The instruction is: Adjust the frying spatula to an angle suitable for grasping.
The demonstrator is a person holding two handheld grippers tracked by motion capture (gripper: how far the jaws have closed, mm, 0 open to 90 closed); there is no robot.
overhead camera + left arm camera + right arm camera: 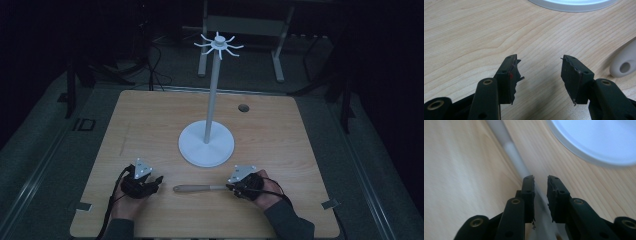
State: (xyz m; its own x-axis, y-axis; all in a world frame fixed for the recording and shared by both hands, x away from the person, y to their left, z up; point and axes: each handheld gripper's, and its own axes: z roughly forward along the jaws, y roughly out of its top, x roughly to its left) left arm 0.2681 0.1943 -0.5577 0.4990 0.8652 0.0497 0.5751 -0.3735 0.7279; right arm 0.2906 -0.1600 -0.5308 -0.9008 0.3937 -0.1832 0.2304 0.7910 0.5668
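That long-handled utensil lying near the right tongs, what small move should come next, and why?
Probably close the right tongs on the utensil. In the right gripper view its handle runs between the two jaws, which stand slightly apart and do not seem to press it. The left tongs sit open over bare table.

Open tool above bare table

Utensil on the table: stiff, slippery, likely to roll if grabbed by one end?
Probably stiff: the utensil lies dead straight on the table. Its slim, rounded handle looks smooth, so it may roll or slip between the jaws of the right gripper, which straddle it. Held at one end, it will likely tilt.
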